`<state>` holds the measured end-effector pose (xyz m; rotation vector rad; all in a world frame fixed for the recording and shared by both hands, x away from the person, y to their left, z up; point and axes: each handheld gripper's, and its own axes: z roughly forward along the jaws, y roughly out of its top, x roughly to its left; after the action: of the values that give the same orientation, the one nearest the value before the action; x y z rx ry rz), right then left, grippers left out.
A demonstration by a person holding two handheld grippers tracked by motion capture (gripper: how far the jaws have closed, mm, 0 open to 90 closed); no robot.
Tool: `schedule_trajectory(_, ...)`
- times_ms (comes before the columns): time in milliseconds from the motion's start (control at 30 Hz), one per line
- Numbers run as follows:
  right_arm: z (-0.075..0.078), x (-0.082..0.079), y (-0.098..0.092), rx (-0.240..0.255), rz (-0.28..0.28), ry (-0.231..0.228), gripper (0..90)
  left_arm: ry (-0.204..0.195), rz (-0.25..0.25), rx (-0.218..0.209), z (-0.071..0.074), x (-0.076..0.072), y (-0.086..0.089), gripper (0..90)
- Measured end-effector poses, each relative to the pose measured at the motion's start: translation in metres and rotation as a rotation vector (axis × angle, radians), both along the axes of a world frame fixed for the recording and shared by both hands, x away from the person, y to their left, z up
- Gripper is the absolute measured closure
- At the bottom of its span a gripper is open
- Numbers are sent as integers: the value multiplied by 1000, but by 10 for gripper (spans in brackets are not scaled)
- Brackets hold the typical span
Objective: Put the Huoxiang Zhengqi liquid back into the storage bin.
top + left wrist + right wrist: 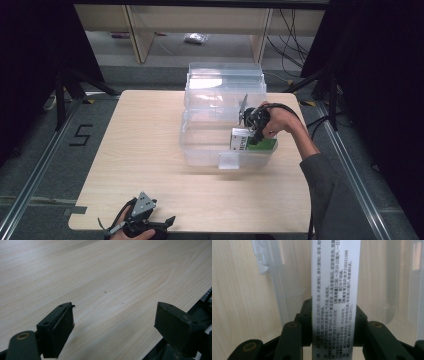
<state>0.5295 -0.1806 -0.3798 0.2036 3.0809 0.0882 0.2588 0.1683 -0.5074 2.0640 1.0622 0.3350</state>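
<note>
High view: at the near left edge of the pale wooden table [150, 150] a hand holds the left gripper [167, 221] low over the boards, its grey three-cornered plate on top. To the right, past the middle, stands a clear plastic bin [200, 145] with its lid [225, 82] thrown back on the far side and a clear latch tab [229, 160] on its near wall. At the bin's right end the right gripper [255, 136] reaches down inside, held by a hand [280, 120] whose grey sleeve comes in from the lower right. A white and green carton [245, 140] sits in the bin's right half, at the tips of that gripper.

The left gripper view adds what the high view is too far off to settle: the left gripper's fingers [56, 330] stand wide apart with bare tabletop between them, touching nothing, and the table's edge runs past on the right.

The right gripper view looks along the carton's narrow white face [334, 290], printed with small black text that the high view cannot resolve. Both pads [305, 322] press on the carton's two sides, clamped on it. Behind it, the bin's clear walls [272, 277] rise on the left and right, close beside the carton, with the table's wood grain showing through. Whether the carton rests on the bin's floor I cannot tell.
</note>
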Motion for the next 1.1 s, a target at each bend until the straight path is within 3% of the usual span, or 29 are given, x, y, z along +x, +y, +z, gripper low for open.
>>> schedule_trajectory(167, -3, -2, -1, -18, -26, 8, 639, 4, -10, -2, 1, -1, 0, 151)
schedule_trajectory(300, -8, 0, 1, -1, 21, 6, 639, -1, -10, -6, 0, -1, 1, 151)
schedule_trajectory(367, -8, -2, 1, -28, -17, 15, 638, -1, -10, -6, 0, -1, 1, 151)
schedule_trajectory(600, -13, -1, 1, -22, -6, 15, 634, -1, -11, -6, 0, -1, 1, 151)
schedule_trajectory(667, -14, -3, -1, -38, -45, 29, 631, -3, -9, -4, 0, -1, 1, 151)
schedule_trajectory(767, -15, -3, -1, -39, -50, 25, 627, -5, -1, 3, 0, 0, 1, 151)
schedule_trajectory(900, -12, -1, -2, -6, -38, 25, 629, -6, 1, 1, -1, 0, 0, 151)
schedule_trajectory(1100, 5, -7, -7, 25, -90, 10, 632, 1, 0, 2, 0, 0, 0, 151)
